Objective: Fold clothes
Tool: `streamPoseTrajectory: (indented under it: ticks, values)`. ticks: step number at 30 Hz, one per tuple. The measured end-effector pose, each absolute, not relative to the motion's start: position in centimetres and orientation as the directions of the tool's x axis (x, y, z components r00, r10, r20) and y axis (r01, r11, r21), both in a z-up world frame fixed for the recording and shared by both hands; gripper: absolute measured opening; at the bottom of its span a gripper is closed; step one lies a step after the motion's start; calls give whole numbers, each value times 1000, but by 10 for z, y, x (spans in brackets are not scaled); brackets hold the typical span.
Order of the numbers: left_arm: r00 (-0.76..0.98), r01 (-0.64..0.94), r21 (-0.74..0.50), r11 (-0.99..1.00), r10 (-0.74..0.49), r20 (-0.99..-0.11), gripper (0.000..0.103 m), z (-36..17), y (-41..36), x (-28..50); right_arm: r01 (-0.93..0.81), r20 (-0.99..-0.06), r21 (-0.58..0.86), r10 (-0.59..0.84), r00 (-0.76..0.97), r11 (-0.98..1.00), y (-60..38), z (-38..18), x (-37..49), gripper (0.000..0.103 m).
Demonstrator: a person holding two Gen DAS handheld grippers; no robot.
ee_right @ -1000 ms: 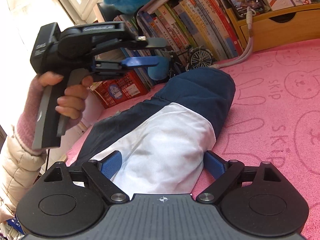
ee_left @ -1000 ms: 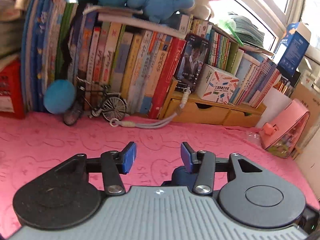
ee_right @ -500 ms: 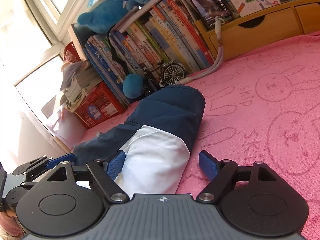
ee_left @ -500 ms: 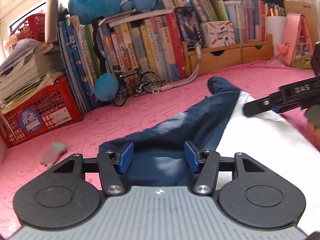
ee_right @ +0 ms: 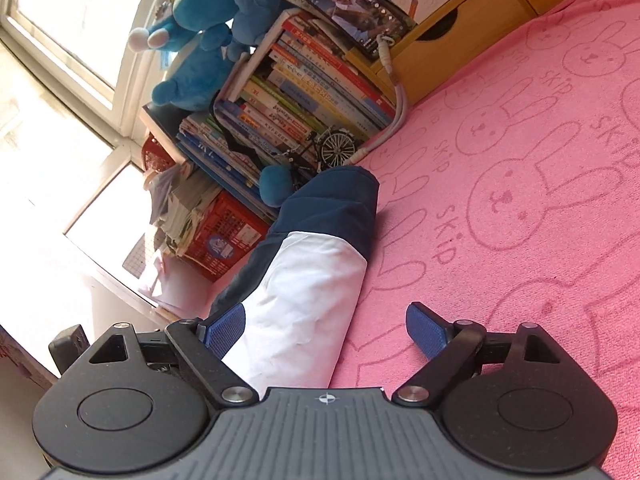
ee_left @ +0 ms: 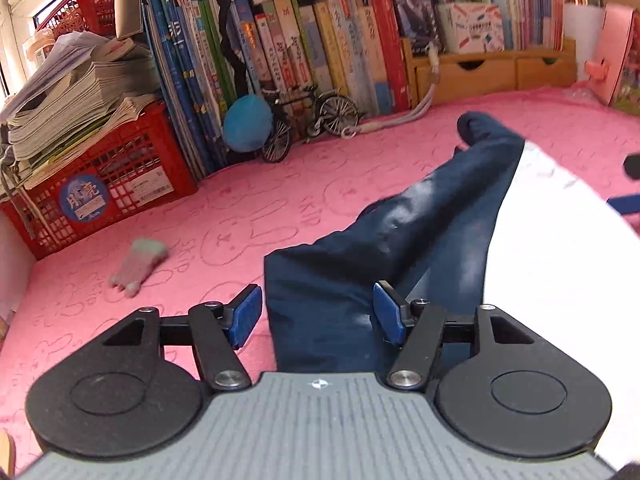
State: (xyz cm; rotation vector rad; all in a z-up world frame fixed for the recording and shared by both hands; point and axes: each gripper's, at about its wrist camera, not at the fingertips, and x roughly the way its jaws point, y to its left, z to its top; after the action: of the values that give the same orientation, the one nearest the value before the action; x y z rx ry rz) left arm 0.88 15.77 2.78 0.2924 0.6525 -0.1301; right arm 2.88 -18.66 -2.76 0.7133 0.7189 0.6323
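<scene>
Barely started, judging by the layout. Navy-and-white garment sprawled long across the pink blanket, running from 6 up toward 1 o'clock in the left view, no crisp fold anywhere. Rumpled navy end nearest the left gripper, white panel off at 3 o'clock.

Left gripper: jaws just been opening, now spread partway with the navy hem sitting between them. Pads clear of the cloth on both sides, so open, not pinching anything yet.

Right gripper: jaws just widened again, standing wide. White section between them in the right view, left pad at its edge, right pad well off over bare blanket. No squeeze visible, so open too.

From the right view, garment stretching from 6 toward 11 o'clock, navy tip ending just beside the toy bike and the books.

Done so far: garment laid out, both grippers lined up at the near end. Left to do, as a guess: clamp both near corners, carry them over toward the far tip, flatten, probably fold again. Small grey glove-looking thing at 9 o'clock, apart from the garment; can't tell if part of the job.
</scene>
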Motion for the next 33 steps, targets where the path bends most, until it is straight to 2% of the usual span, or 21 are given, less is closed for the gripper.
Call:
streamPoseTrajectory:
  ticks: [1,3,8,14,15,17,19,22,24,26,28,29,30,31,33]
  values:
    - [789,198,216,956,-24,-614,62,27,161,8,-261,-367,754,716,594,603,-184,-26,29,88]
    - [791,177,122,977,-67,-609,59,37,173,2,-268,-367,759,730,576,593,-179,-24,27,88]
    - [770,136,-235,963,-251,-586,61,54,222,-22,-304,-396,726,737,548,616,-177,-21,16,89]
    - [697,-27,-582,813,-403,-594,64,37,274,-49,-321,-424,698,730,536,640,-164,-24,30,90]
    - [676,-44,-613,789,-429,-600,65,32,278,-53,-329,-431,689,730,531,646,-159,-24,35,90]
    - [632,-63,-618,784,-448,-633,73,24,277,-58,-338,-439,678,728,527,653,-150,-24,43,90]
    - [602,-69,-607,792,-452,-659,74,18,274,-61,-343,-440,675,730,523,653,-142,-25,53,90]
    - [611,-70,-623,779,-460,-644,73,16,273,-58,-347,-435,678,734,522,648,-132,-27,68,91]
    - [608,-83,-662,745,-489,-626,69,11,275,-52,-349,-433,678,735,522,647,-125,-27,80,91]
    - [603,-109,-696,709,-509,-614,47,5,275,-47,-349,-431,682,739,518,643,-119,-28,91,93]
    - [603,-111,-697,709,-509,-614,38,2,272,-48,-348,-434,685,741,512,641,-114,-28,99,94]
    - [603,-109,-694,712,-508,-615,34,1,270,-49,-347,-437,685,742,507,641,-112,-28,100,92]
    - [602,-108,-696,710,-510,-614,32,0,269,-50,-347,-440,681,740,509,645,-111,-28,99,83]
    - [602,-109,-701,705,-515,-611,29,0,267,-52,-339,-439,690,742,506,639,-113,-29,97,68]
    - [604,-104,-704,702,-518,-606,26,1,264,-54,-317,-435,715,751,496,623,-117,-32,93,52]
